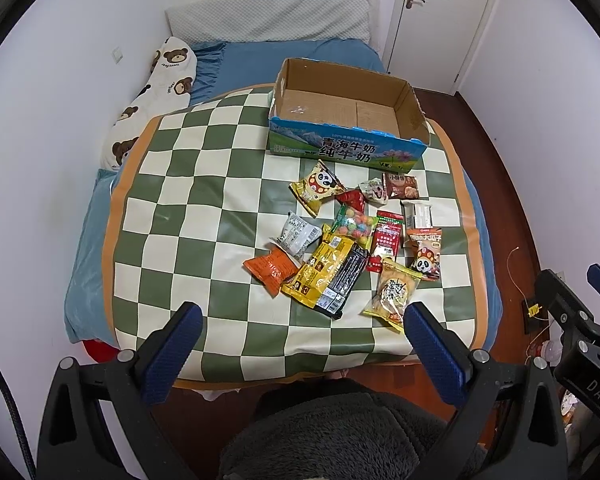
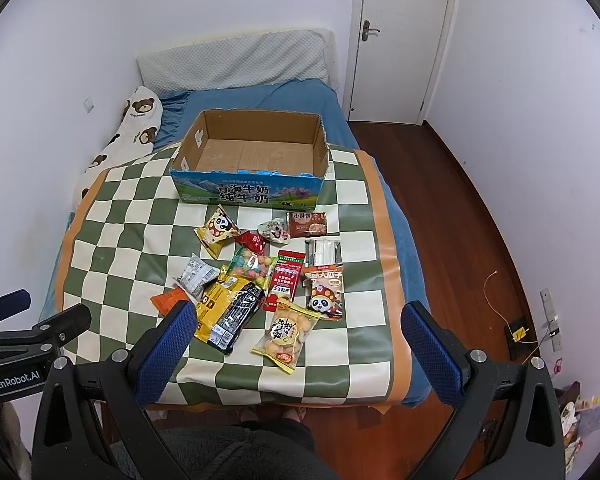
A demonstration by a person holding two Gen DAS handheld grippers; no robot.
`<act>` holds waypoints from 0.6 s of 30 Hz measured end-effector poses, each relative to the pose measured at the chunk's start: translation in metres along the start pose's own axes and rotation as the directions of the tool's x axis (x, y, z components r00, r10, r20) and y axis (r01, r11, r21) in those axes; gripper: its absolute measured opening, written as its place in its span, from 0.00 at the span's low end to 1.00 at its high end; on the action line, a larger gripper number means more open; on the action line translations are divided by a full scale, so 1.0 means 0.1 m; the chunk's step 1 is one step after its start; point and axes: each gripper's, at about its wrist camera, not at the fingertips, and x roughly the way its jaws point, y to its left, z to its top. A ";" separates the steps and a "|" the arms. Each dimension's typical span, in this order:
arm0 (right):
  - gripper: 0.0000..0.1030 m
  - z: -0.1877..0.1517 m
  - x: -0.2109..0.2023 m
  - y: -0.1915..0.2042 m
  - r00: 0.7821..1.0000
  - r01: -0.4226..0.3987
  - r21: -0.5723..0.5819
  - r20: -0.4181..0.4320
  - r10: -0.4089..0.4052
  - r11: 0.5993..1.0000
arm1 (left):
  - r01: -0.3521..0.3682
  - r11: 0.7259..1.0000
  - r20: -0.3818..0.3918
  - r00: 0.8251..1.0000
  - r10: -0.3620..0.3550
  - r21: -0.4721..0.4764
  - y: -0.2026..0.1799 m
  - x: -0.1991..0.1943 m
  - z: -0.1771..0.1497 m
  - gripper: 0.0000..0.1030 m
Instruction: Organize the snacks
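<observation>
Snacks [image 1: 348, 240] strew a checkered mat [image 1: 188, 216] on the bed [image 1: 260, 60]; both hand-held grippers [image 1: 303, 322] [image 2: 298, 320] spread wide.

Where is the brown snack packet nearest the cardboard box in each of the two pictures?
Left wrist view: the brown packet lies right of centre, just below the box's right front corner, beside a small pale wrapped snack.
Right wrist view: the brown packet sits near the centre, below the box's right front corner.
Shared landmark: the cardboard box with its blue printed front.
</observation>
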 end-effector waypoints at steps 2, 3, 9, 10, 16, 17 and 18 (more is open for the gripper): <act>1.00 0.07 -0.05 0.00 1.000 -0.001 -0.001 -0.003 0.001 1.000 | -0.001 1.000 0.000 1.000 0.001 -0.002 0.00 -0.01 0.00 1.00; 1.00 0.08 -0.05 0.00 1.000 0.000 -0.003 -0.003 0.000 1.000 | 0.002 1.000 0.000 1.000 -0.002 -0.002 0.00 0.00 0.00 1.00; 1.00 0.09 -0.06 0.00 1.000 -0.003 0.000 -0.003 0.003 1.000 | -0.001 1.000 0.002 1.000 0.001 0.004 0.00 0.00 0.00 1.00; 1.00 0.09 -0.06 0.01 1.000 -0.002 -0.002 -0.003 0.002 1.000 | -0.002 1.000 0.005 1.000 0.002 0.005 0.00 -0.01 0.00 1.00; 1.00 0.09 -0.06 0.01 1.000 -0.003 0.000 -0.004 0.003 1.000 | 0.001 1.000 0.008 1.000 -0.001 0.002 0.01 -0.02 0.00 1.00; 1.00 0.10 -0.07 0.01 1.000 -0.004 0.001 -0.006 0.004 1.000 | 0.002 1.000 0.007 1.000 -0.002 0.002 0.01 -0.01 0.00 1.00; 1.00 0.10 -0.07 0.01 1.000 -0.003 0.000 -0.006 0.003 1.000 | 0.004 1.000 0.004 1.000 -0.004 0.001 0.02 0.00 -0.01 1.00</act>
